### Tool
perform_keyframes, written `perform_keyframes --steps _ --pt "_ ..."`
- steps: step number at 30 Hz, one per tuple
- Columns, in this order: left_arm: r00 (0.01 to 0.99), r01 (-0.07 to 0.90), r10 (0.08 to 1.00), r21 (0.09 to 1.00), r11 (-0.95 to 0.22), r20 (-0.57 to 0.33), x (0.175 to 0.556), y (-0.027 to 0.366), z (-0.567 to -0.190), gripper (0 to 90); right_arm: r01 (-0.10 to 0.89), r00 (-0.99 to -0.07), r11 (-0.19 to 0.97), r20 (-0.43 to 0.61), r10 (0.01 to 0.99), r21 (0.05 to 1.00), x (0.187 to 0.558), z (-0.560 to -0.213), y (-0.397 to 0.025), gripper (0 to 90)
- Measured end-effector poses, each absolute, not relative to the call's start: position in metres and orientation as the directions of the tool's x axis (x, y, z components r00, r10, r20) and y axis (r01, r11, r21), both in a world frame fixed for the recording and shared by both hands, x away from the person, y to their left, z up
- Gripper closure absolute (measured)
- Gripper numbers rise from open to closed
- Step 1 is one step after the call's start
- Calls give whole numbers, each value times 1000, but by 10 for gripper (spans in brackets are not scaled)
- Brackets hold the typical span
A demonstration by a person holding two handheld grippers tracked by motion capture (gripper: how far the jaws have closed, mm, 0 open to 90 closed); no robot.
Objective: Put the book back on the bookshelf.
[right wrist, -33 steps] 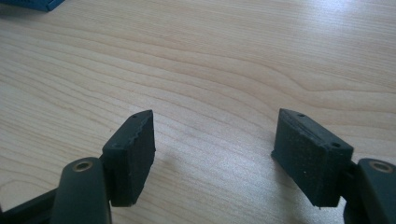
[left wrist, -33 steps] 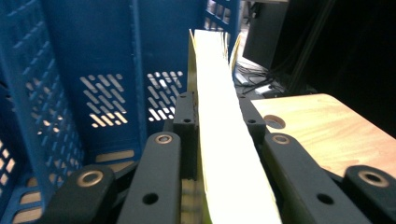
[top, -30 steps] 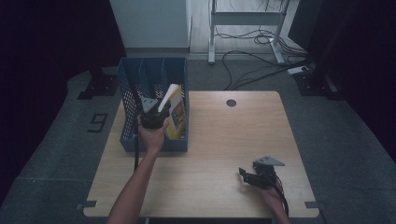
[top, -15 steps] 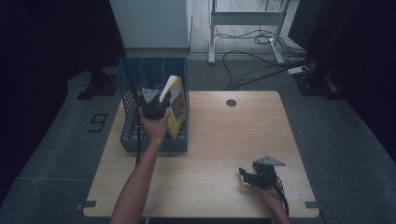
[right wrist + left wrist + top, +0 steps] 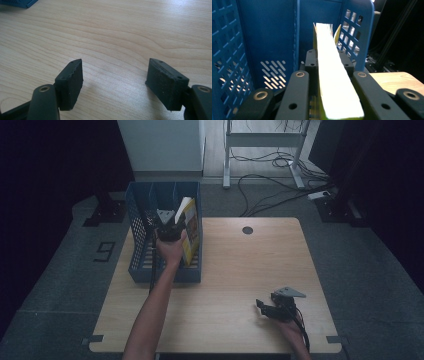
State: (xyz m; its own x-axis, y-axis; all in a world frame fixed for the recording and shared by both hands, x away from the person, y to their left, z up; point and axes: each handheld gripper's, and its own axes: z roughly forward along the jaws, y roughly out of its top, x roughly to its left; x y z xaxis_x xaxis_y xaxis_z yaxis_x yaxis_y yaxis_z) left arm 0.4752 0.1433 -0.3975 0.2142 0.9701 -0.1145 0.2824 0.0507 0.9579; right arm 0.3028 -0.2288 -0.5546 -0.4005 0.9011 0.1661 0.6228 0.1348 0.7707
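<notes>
**Book being set upright into the blue file rack by the left gripper.**

The left gripper (image 5: 170,226) has its jaws clenched on a yellow-covered book (image 5: 190,231), the pale page edge running between them in the left gripper view (image 5: 332,75). Compared with a second ago, the book has swung from a rightward lean to nearly upright and has moved deeper into the right-hand compartment of the blue file rack (image 5: 142,265), which stands at the desk's (image 5: 240,270) left rear corner. This suggests that insertion is nearly complete; what probably remains is lowering the book until it rests on the rack floor, then letting go. Whether its lower edge already touches the floor cannot be told. The right gripper (image 5: 266,306) lies idle on the desk near the front right, unchanged, its jaws released and spread over bare wood (image 5: 112,37).
</notes>
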Motion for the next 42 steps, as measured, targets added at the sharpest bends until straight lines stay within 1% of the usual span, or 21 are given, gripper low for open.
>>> perform_keyframes --steps 9,20,26,31,35,40,42 --pt "191 277 975 959 55 -111 479 144 -403 755 624 -398 127 174 901 771 303 -555 -229 285" --pt "161 273 981 960 61 -108 475 152 -411 754 623 -398 133 165 902 771 303 -555 -229 285" --pt "161 271 980 960 66 -113 473 153 -412 748 622 -399 136 163 903 771 303 -555 -229 285" --pt "168 269 978 960 77 -126 472 152 -411 726 622 -399 136 162 903 771 303 -555 -228 285" --pt "177 266 977 961 69 -119 471 150 -409 720 622 -399 137 161 903 771 303 -555 -228 285" --pt "189 255 978 966 39 -89 469 144 -410 753 622 -398 139 159 903 771 303 -555 -228 285" --pt "198 255 976 966 43 -95 470 143 -409 756 622 -398 138 160 903 771 303 -555 -228 285"
